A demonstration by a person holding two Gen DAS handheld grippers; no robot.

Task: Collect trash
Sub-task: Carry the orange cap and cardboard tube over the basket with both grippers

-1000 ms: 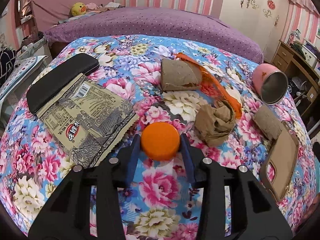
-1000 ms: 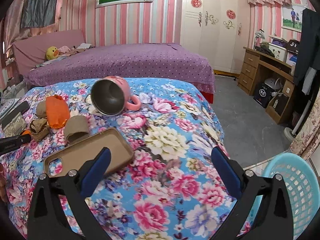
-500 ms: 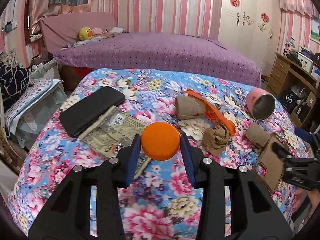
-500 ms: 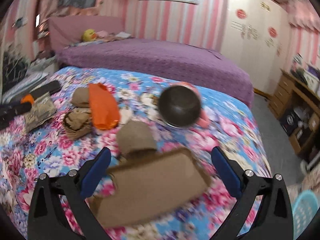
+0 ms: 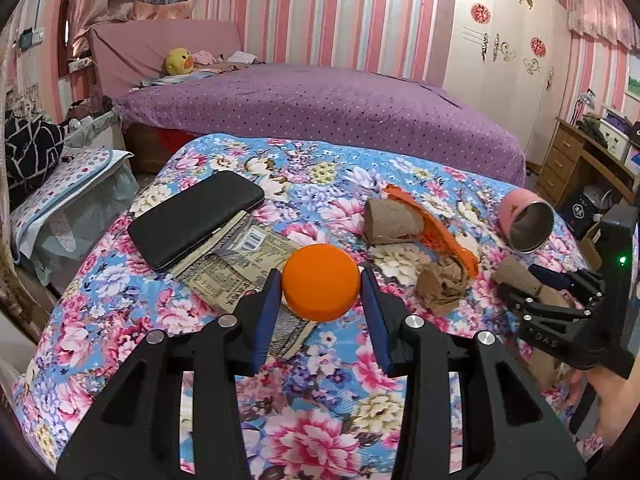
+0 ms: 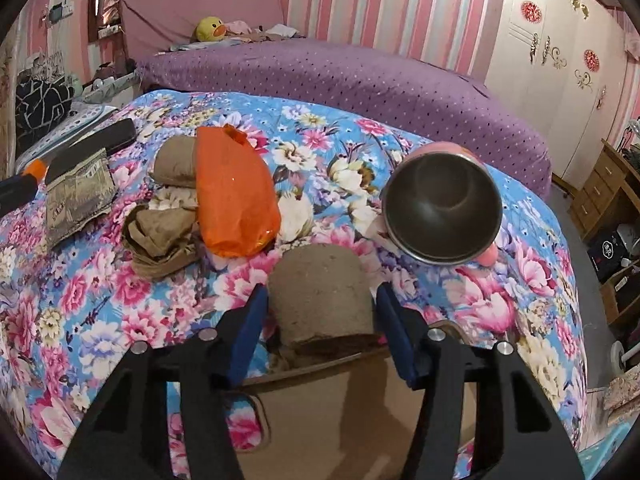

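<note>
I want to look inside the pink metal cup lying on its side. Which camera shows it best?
The right wrist view: the pink metal cup is close, its dark inside facing the camera. In the left wrist view it is small, far right, seen mostly sideways.

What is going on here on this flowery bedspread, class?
A person is collecting trash with two handheld tools. The left tool holds an orange cap lifted above the bedspread. The right tool is closing around a brown paper roll beside a tan phone case. Another roll, crumpled paper, an orange bag, a printed wrapper and a tipped pink mug lie around.
</note>
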